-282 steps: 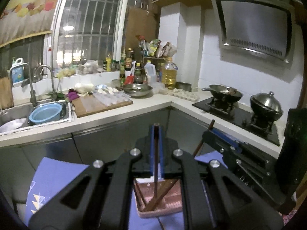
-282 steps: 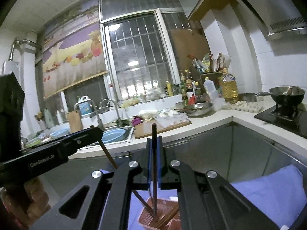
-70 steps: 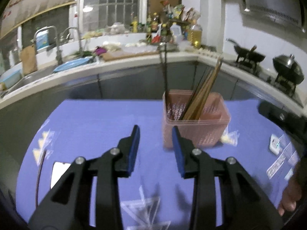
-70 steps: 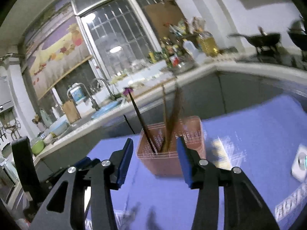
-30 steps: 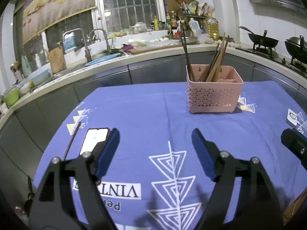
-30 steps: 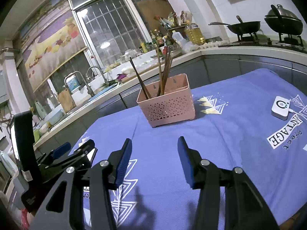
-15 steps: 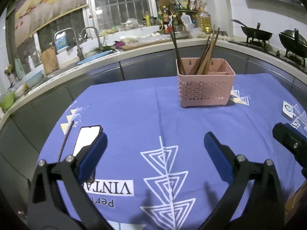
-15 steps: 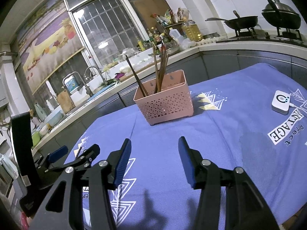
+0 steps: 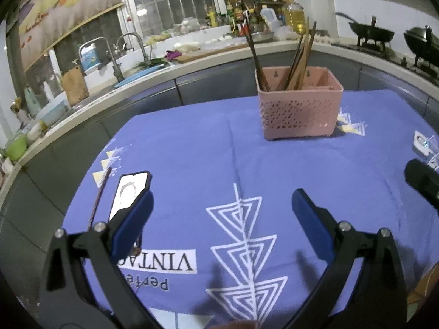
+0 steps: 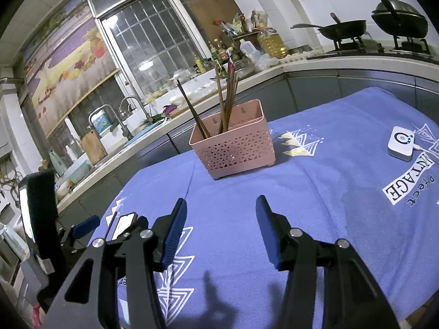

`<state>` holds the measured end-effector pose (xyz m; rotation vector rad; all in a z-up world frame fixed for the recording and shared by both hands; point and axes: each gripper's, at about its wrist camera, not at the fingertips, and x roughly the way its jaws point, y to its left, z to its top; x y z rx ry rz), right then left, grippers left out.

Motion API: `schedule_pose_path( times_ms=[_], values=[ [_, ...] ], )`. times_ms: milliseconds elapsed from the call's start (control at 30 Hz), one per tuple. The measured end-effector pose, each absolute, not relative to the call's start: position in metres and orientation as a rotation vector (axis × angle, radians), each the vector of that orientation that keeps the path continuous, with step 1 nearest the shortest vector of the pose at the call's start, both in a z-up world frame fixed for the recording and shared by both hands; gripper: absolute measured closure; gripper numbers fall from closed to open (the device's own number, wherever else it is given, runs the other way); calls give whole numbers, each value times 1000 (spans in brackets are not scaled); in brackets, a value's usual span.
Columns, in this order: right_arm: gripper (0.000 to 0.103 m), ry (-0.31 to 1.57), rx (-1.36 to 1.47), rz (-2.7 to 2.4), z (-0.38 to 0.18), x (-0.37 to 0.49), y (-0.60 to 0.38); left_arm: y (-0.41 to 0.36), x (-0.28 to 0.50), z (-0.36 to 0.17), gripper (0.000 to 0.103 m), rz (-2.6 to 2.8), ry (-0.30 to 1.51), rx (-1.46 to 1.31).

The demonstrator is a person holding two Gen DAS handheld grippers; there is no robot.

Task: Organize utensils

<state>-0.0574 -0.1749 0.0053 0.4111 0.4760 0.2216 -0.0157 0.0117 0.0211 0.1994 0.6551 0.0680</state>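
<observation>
A pink perforated basket stands on the blue tablecloth at the far side, with several brown chopsticks leaning upright in it. One dark chopstick lies flat on the cloth near the left edge. My left gripper hovers over the near cloth, open very wide and holding nothing. My right gripper is open about half as wide, also holding nothing, and points at the basket from well short of it. The left gripper's blue pad shows at the lower left of the right wrist view.
A phone lies beside the loose chopstick, partly behind my left finger. A small white device with a cable sits at the cloth's right side. Beyond the table runs a counter with a sink and a stove.
Earlier both grippers were shut on chopsticks over the basket, then let go and drew back. Over the last second the left jaws spread wider, while the right gripper kept still.
</observation>
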Motion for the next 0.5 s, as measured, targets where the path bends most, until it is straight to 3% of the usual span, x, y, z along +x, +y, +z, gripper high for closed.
schedule_pose_path(
  times_ms=[500],
  values=[
    [49, 477, 413, 221, 5, -58, -174, 13, -12, 16, 6, 81, 695, 189]
  ],
)
